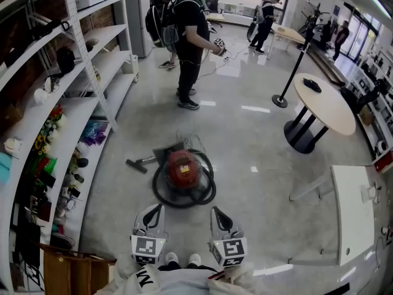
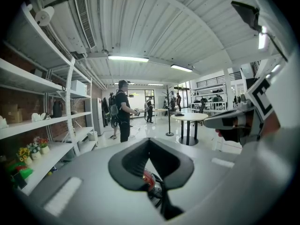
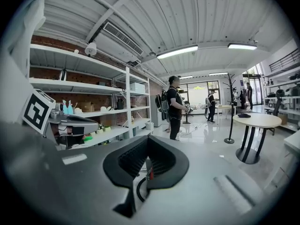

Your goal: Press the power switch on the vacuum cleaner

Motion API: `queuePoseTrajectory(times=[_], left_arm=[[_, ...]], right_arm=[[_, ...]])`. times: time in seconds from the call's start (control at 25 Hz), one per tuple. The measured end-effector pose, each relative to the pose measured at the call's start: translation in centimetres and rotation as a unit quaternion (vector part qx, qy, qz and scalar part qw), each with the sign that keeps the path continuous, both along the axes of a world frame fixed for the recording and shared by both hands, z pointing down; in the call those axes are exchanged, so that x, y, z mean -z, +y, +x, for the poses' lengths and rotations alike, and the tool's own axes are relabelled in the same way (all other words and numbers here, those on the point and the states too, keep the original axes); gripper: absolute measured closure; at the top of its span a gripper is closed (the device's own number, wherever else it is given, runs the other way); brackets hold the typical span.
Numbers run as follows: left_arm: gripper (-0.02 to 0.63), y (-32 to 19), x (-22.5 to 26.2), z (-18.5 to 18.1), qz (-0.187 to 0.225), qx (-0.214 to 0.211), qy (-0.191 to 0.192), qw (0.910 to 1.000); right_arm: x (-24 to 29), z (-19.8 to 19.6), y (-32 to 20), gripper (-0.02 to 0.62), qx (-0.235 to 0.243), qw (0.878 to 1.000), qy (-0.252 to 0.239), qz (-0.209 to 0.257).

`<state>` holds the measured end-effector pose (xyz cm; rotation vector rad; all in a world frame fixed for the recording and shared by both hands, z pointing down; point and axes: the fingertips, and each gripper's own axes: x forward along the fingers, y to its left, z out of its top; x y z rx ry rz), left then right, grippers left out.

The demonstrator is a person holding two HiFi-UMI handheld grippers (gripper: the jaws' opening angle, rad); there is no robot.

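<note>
Room: glossy grey floor [image 1: 258, 140]; white shelving [image 1: 92, 72] at 9 o'clock; round table [image 1: 328, 106] at 2 | Task: red vacuum cleaner [image 1: 183, 168] on the floor at 12, ringed by its black hose [image 1: 161, 192]; we cannot make out its switch | Pose: left gripper [image 1: 160, 206] and right gripper [image 1: 214, 209] side by side, pointing to 12, apart from the vacuum; both pairs of jaws together, empty
</note>
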<state>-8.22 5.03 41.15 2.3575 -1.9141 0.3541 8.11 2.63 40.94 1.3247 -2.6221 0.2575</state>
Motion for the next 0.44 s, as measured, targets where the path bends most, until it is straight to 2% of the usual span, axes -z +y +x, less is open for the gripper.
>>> queuePoseTrajectory(times=[0.44], left_arm=[[0.606,0.28,-0.32,-0.57,-0.006,0.005,0.001,1.0000]], right_arm=[[-0.10,-0.71,-0.03,0.597,0.008,1.000,0.006,0.000]])
